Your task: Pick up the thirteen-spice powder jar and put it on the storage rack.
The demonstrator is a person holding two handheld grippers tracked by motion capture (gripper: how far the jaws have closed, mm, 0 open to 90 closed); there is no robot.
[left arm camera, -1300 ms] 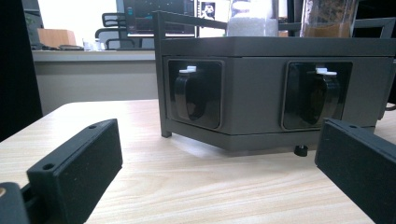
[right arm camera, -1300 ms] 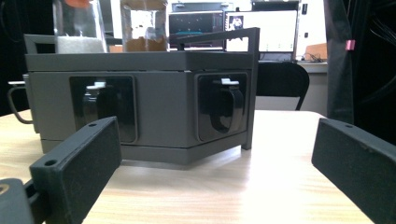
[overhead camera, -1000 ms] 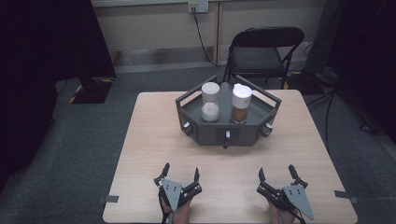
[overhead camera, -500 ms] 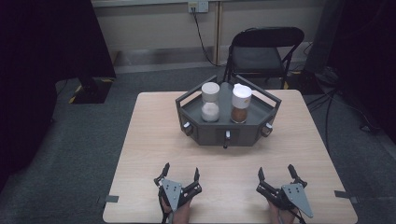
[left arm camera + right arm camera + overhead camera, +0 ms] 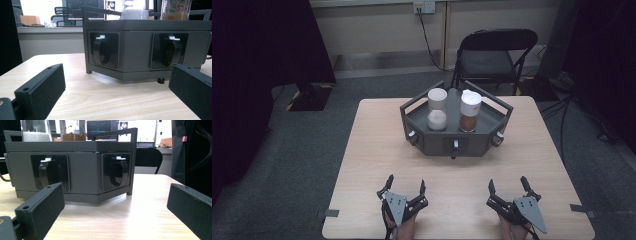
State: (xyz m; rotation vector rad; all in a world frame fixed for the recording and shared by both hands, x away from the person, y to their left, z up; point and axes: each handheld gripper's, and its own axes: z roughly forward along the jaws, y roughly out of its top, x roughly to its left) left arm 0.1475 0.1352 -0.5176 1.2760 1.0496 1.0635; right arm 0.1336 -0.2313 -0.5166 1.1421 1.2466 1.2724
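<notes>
- High view: we see the dark grey hexagonal tray [image 5: 456, 141] mid-table, carrying a white-powder jar [image 5: 437, 109] and a brown-powder jar [image 5: 470, 111].
- Our left gripper [image 5: 404, 186] and right gripper [image 5: 508, 187] rest near the table's front edge, jaws spread wide, holding nothing.

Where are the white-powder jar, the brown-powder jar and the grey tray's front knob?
White-powder jar [image 5: 437, 119]: high view, on its glass body.
Brown-powder jar [image 5: 469, 121]: high view, on its brown-filled lower half.
Front knob [image 5: 455, 148]: high view, on the knob at the tray's front wall.
</notes>
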